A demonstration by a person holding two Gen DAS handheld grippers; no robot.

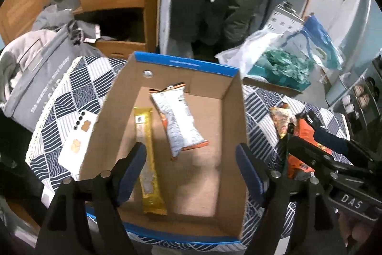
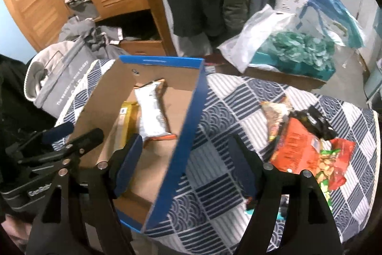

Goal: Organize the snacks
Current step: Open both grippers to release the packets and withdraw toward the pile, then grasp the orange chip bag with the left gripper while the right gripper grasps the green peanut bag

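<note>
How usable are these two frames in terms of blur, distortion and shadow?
Left wrist view: strong fisheye bending with a black vignette, the yellow bar and white packet in the cardboard box slightly soft, and soft shadow on the box floor. Right wrist view: same bending, the box's blue wall smeared, and the snack pile readable.

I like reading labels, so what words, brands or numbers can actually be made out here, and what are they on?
"DAS": plate on the right claw, seen from the left wrist view.
"The weather is nice today", partly legible: grey bag.
"Go…", rest cut off: body of the left claw, in the right wrist view.
Too blurred to read: white snack packet, yellow bar, orange packet, blue box rim.
</note>
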